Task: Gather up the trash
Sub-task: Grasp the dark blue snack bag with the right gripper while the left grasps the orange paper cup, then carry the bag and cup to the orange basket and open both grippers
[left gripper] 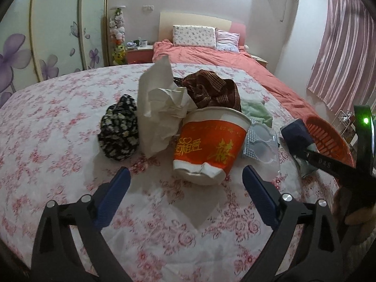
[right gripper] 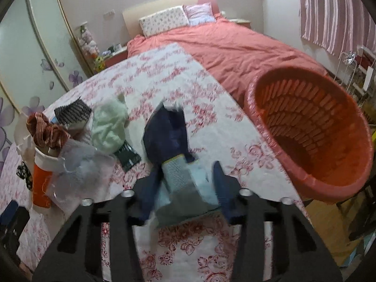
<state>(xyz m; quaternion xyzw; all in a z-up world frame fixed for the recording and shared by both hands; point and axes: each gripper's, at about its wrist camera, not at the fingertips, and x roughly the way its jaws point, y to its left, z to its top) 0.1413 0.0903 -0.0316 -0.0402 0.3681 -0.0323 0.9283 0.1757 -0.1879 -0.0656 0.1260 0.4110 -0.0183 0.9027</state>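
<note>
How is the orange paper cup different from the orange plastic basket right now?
The orange paper cup is small, solid-walled, dented at its base and stuffed with crumpled paper; the orange plastic basket is far larger, slotted and looks empty. The cup sits among the clutter, the basket apart at the bed's edge. Both are orange, open-topped and tilted.

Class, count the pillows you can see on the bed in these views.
2. A floral pillow lies against the headboard, and a pink striped pillow sits touching its right side. Others may be hidden.
</note>
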